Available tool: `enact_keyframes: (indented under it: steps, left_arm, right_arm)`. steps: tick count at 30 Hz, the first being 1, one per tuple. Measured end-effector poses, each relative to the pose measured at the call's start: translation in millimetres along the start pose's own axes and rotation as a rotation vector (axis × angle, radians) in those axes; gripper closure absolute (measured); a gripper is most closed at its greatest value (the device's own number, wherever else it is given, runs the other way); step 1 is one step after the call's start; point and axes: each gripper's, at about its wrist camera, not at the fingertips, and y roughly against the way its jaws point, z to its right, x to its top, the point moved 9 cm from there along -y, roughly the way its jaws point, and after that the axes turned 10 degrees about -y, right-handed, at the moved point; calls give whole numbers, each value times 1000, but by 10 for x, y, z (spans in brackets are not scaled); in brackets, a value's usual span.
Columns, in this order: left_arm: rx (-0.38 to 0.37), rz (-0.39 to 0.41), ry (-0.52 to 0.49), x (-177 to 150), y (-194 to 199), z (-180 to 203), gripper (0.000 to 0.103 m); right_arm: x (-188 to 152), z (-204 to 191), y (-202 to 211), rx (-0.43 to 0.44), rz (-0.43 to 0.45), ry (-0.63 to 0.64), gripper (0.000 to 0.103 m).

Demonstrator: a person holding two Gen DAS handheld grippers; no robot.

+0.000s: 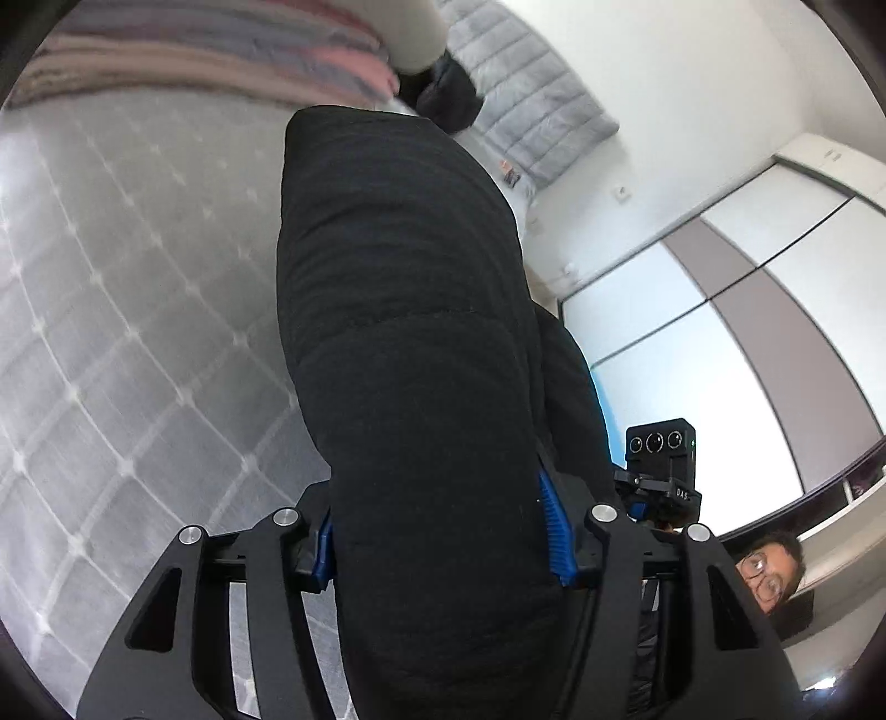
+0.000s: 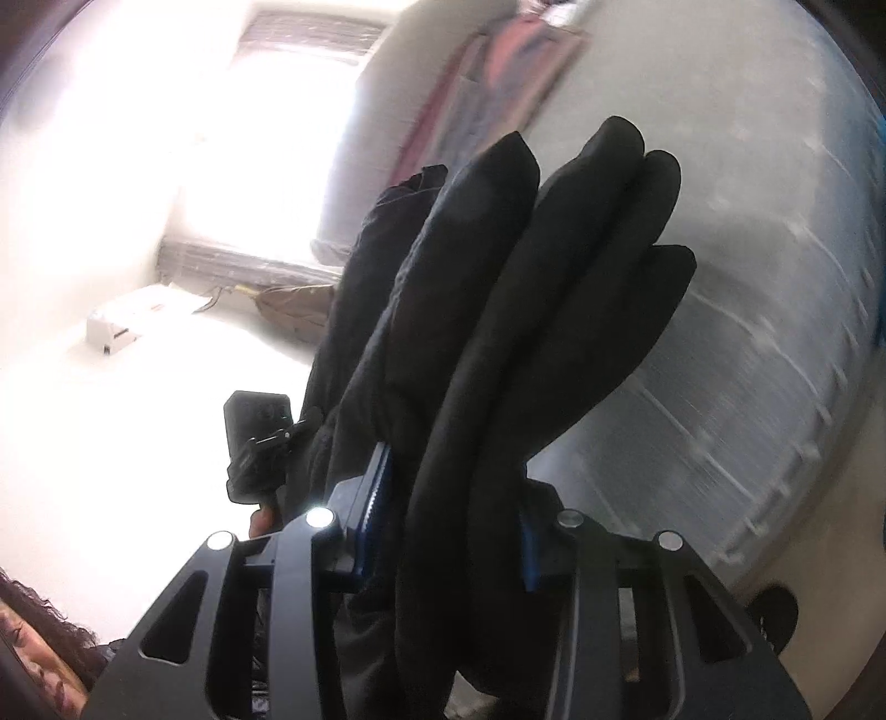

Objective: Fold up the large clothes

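Note:
A thick black padded garment (image 1: 410,343) fills the middle of the left wrist view, lifted above a grey quilted mattress (image 1: 122,310). My left gripper (image 1: 443,548) is shut on a bulky fold of it, the blue pads (image 1: 556,531) pressing both sides. In the right wrist view the same black garment (image 2: 526,310) bunches in several puffy folds, and my right gripper (image 2: 448,526) is shut on it, one blue pad (image 2: 376,487) showing at its left. The other gripper's camera (image 1: 659,459) shows beside the cloth.
Striped pink and grey folded cloth (image 1: 221,50) and a light grey quilted jacket (image 1: 531,105) lie at the mattress's far end. Wardrobe doors (image 1: 747,310) stand at right. A person (image 1: 769,570) is close behind the grippers. A bright window (image 2: 260,111) and a white box (image 2: 127,327) show in the right wrist view.

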Motion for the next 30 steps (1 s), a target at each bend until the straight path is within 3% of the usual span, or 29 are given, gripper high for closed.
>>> enact_keyframes:
  steps: [7,13,18,19,21,23,26,30]
  left_arm:
    - [69,117,-13,327,818,-383,49]
    - [150,154,60,331,1363,-1261,49]
    - [208,80,163,27,1254,-2374,48]
    - [212,53,206,-76,1173,-2588,47]
    - [167,65,322,-285,1122,-2961,40]
    - [107,73,362,-332,1183,-3045,36]
    - [164,99,310,-286,1407,-3002,35]
    - [339,200,281,-336,1834,-3032,34]
  right_arm:
    - [-78,-90,-294,29,-50,75,64]
    - [-2,-93,-1501,-27,-145,69,64]
    - [-48,543,-2547,-196,-262,-10,64]
    - [-86,704,-2694,-226,-287,-39,58]
    - [-56,793,-2751,-204,-285,-87,53]
    - [-30,780,-2691,-193,-285,-87,50]
    - [-112,880,-2495,-239,-238,-75,47]
    - [-120,582,-2124,-242,-54,34,47]
